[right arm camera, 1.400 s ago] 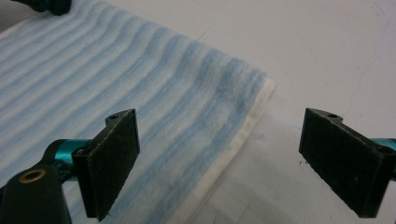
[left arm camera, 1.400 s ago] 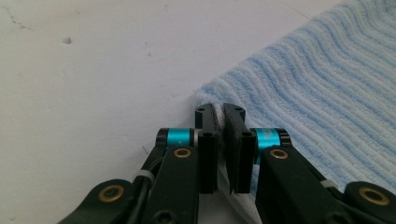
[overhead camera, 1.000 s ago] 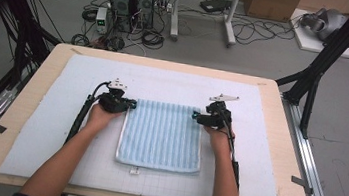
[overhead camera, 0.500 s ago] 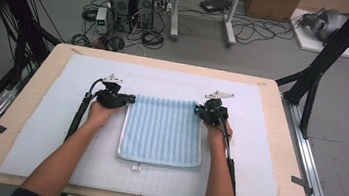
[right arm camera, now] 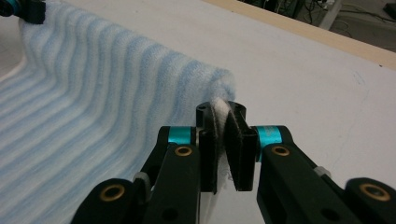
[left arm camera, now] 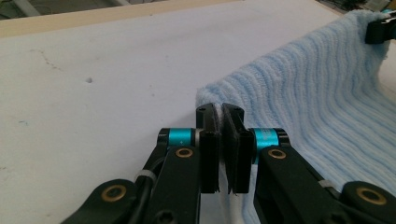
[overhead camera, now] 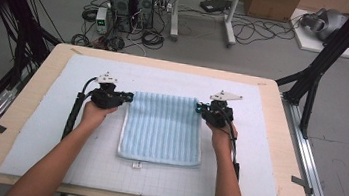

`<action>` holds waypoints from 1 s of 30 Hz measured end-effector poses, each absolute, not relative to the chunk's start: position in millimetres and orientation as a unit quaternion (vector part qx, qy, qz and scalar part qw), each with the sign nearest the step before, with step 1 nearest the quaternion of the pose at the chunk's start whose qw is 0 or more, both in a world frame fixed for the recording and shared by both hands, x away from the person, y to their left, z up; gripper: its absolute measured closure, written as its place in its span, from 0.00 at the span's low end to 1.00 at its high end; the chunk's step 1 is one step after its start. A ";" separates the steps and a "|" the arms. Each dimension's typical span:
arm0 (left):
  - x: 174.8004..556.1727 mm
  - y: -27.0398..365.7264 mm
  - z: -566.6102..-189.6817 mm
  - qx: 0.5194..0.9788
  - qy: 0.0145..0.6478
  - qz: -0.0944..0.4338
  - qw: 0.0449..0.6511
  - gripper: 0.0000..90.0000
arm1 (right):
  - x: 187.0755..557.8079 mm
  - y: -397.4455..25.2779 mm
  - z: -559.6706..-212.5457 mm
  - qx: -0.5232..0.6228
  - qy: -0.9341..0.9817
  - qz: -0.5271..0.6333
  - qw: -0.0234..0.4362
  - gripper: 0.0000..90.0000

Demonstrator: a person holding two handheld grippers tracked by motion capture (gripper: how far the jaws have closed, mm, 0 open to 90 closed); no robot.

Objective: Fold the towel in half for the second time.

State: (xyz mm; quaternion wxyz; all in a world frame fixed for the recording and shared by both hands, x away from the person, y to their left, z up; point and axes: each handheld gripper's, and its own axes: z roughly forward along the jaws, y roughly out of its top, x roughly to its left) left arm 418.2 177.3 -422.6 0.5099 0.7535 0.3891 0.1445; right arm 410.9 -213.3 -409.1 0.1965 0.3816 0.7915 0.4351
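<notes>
At the middle of the white mat (overhead camera: 48, 128), the blue striped towel (overhead camera: 161, 129) is lying folded, its far edge toward the back of the table (overhead camera: 3, 122) and a small tag at its near edge. I am holding both far corners: my left gripper (overhead camera: 129, 97) is pinching the far left corner, jaws closed tight on a thin fold of pile, as the left gripper view (left arm camera: 222, 140) is confirming; my right gripper (overhead camera: 199, 108) is clamping the far right corner likewise, a white tuft of cloth showing between the jaws (right arm camera: 223, 140). Both corners are rising off the mat, so the far edge is sagging between them, which I judge suits a fold toward me. Bare mat is lying open on every side of the towel, and nothing is standing in the path toward the near edge.
</notes>
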 end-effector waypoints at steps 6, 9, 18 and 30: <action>396.1 183.0 -418.9 0.753 0.369 0.149 0.524 0.94 | 389.7 -216.1 -406.8 0.369 0.786 0.455 0.197 0.93; 386.5 184.3 -418.7 0.750 0.363 0.149 0.532 0.94 | 382.2 -216.5 -405.8 0.367 0.791 0.451 0.191 0.93; 355.9 185.3 -419.2 0.753 0.342 0.150 0.542 0.94 | 355.7 -220.7 -404.6 0.355 0.787 0.463 0.199 0.93; 310.1 183.2 -427.5 0.763 0.318 0.152 0.542 0.94 | 311.8 -225.3 -419.8 0.358 0.785 0.466 0.195 0.93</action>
